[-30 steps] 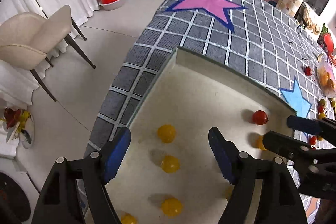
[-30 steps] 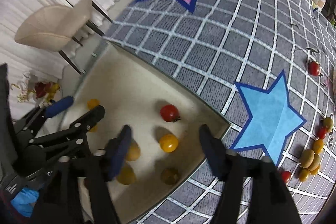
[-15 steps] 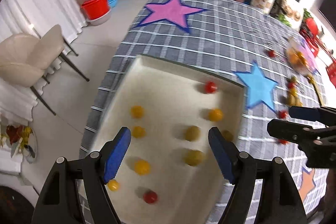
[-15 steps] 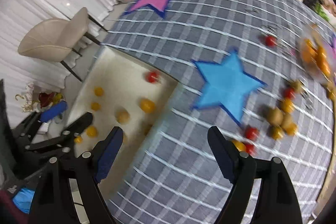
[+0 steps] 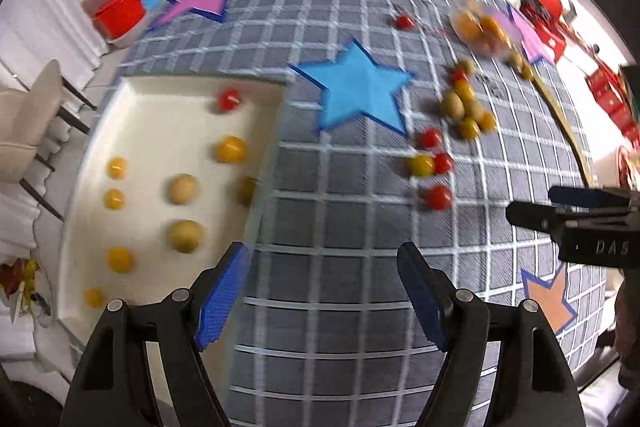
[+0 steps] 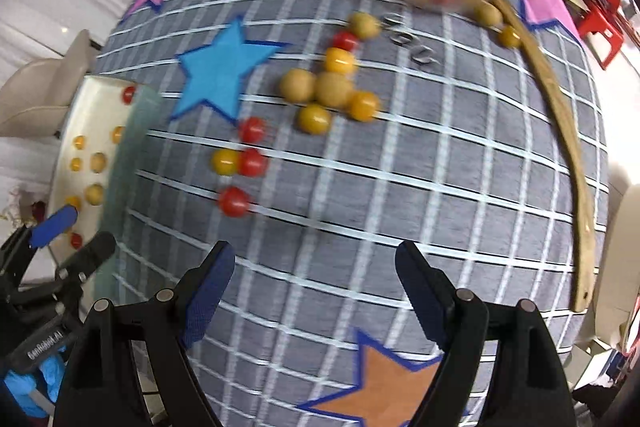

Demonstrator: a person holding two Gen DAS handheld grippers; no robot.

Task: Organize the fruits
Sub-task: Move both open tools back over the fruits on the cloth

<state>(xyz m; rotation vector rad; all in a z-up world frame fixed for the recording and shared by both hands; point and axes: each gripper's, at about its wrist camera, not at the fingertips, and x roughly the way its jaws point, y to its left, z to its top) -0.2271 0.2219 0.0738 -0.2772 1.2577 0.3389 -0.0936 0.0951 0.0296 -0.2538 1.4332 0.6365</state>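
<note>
Both grippers have been drawn back from the white tray (image 5: 76, 211) and raised. The left gripper (image 5: 324, 291) and right gripper (image 6: 310, 291) are held wide apart, empty — loose fruits (image 6: 320, 87) beside the blue star (image 6: 218, 75) are now faced, so another pick is judged next.

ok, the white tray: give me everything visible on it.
The white tray is a shallow rectangular tray with a low raised rim, looking like matte plastic. It lies flat at the table's left edge on the grey checked cloth, left of the blue star. Inside are small fruits, spaced apart in rough rows: one red one near the far rim, the rest yellow or yellow-green. Neither tool touches it. Motion blur softens its edges.
</note>
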